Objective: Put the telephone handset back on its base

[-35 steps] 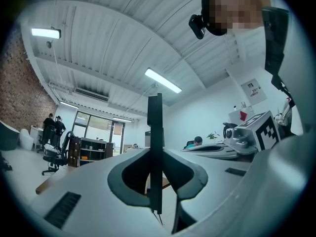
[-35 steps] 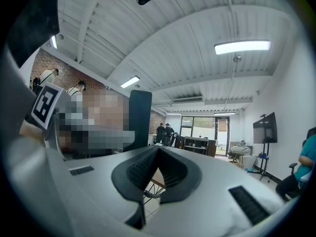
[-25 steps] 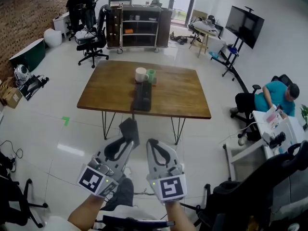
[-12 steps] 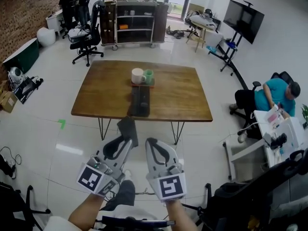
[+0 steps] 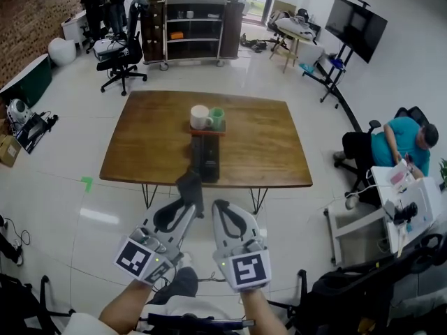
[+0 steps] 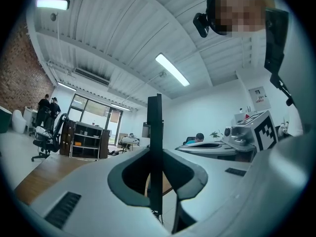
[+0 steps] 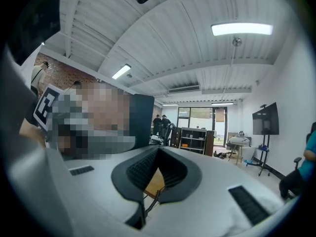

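- The left tongs [image 5: 187, 204] are clamped on the dark handset [image 5: 190, 185], which stands on end over the floor, short of the near edge of the worktop [image 5: 258, 145]; gripped by its lower end, it looks ready to be laid lengthwise on its cradle
- The telephone base [image 5: 206, 158] lies on the worktop near that edge, in front of a white mug [image 5: 200, 116] and a green mug [image 5: 218, 117] on a red tray [image 5: 207, 130]; handset and base are well apart, so the return is not yet made
- The right tongs [image 5: 221, 205] are closed tip to tip on nothing, probably kept free to steady the base
- The left gripper view shows the handset edge-on, a thin slab pinched between the pads, which the head view leaves unclear
- The right gripper view catches a coiled cord [image 7: 150, 201] below its jaws; only the head view shows the base and the gap to it
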The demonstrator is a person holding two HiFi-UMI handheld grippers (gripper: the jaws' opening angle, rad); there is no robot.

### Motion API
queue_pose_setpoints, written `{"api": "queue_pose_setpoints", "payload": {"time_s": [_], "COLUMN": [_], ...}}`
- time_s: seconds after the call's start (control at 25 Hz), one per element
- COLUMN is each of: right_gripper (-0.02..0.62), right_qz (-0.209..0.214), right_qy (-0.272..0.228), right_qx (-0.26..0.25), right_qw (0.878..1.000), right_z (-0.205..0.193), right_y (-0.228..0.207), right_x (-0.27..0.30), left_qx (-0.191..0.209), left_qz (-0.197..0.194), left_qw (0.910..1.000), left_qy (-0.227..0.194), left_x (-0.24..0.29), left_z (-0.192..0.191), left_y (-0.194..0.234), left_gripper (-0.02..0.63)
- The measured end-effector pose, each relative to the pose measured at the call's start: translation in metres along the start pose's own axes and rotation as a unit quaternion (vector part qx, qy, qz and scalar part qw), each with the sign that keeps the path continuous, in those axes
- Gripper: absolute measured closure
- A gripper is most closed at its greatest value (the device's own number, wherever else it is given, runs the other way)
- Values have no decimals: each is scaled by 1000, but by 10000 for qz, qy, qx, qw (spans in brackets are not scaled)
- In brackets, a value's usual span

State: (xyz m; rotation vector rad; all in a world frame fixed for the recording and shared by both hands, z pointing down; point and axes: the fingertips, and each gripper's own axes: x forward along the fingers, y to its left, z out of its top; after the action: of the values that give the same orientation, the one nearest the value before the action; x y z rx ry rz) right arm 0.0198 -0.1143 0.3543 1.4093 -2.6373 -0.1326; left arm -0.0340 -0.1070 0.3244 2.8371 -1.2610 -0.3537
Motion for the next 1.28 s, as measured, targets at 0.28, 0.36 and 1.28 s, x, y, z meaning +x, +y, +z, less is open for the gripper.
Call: {"api": "queue_pose_setpoints", "payload": {"time_s": [0.28,0.36,1.28], "right_gripper": [595,595,595], "right_qz": [-33,-45,-256], "right_qy": [99,128,370], "right_qx": [52,65,370], "right_qw": [9999,9999,9983], "right_z": [-4,-5,-36], "right_y": [-14,-19,-58], "right_x": [46,57,148], "left_qx": [-187,-259,-1172], "left_qz": [-95,-133,-398], "left_qw": [9997,9993,9883], "left_qy": [153,225,893], "left_x": [26,34,98], "left_z": [-11,-17,-98], "left_y": [42,52,152], "left_gripper": [538,538,538]}}
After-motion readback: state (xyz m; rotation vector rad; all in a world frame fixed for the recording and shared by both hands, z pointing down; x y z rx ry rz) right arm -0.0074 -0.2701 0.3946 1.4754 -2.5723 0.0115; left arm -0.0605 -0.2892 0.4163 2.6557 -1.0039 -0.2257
